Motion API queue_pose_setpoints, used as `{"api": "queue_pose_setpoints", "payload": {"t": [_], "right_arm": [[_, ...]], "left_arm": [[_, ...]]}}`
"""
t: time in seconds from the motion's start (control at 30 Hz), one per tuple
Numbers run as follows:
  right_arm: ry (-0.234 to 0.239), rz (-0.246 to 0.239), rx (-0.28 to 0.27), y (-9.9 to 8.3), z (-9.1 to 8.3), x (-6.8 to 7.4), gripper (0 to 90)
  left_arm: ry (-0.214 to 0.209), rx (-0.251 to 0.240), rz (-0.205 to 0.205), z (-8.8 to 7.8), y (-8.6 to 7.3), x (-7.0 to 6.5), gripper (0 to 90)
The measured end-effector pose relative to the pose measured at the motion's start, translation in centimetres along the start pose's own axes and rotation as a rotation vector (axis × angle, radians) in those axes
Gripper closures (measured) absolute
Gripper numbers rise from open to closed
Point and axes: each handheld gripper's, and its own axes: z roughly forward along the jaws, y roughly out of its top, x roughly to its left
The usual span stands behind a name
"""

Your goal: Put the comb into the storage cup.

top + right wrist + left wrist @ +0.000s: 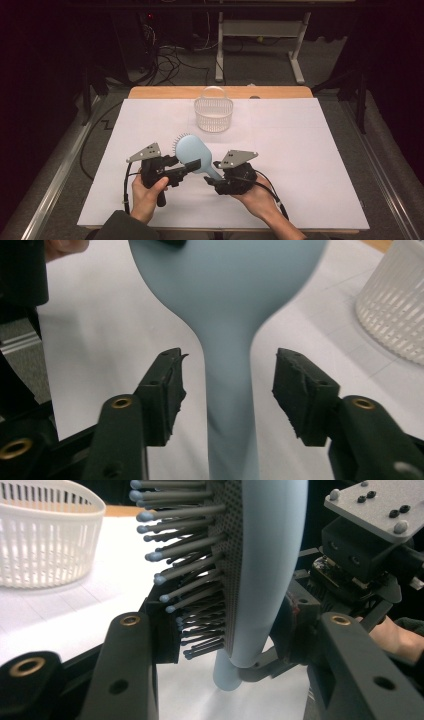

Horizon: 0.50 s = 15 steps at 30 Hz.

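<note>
High view: a handover over the counter point(300, 200); the left claw point(192, 166) clamps the brush point(191, 149) head, the basket point(213, 114) well beyond.

Left gripper view: pads pinch bristles and back.

Right gripper view: the right claw point(227, 390) stands wide, handle between, untouched. Next, probably, carry it to the basket.

- A wooden table point(150, 93) is covered by white paper point(300, 165).
- Grey carpet point(260, 65) is seen beyond it at 12 o'clock.
- A white desk frame point(260, 30) is set there, with cables point(170, 60) strewn at 11 o'clock.
- The surroundings are left dark.
</note>
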Motion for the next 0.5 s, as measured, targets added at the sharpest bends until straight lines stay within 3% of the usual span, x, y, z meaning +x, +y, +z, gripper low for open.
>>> {"api": "queue_pose_setpoints", "payload": {"t": [0.5], "right_arm": [[-0.028, 0.051, -0.095, -1.4, -2.8, -2.0, 33.8]], "left_arm": [[0.020, -0.026, 0.023, -0.5, 0.2, -0.3, 54.4]]}}
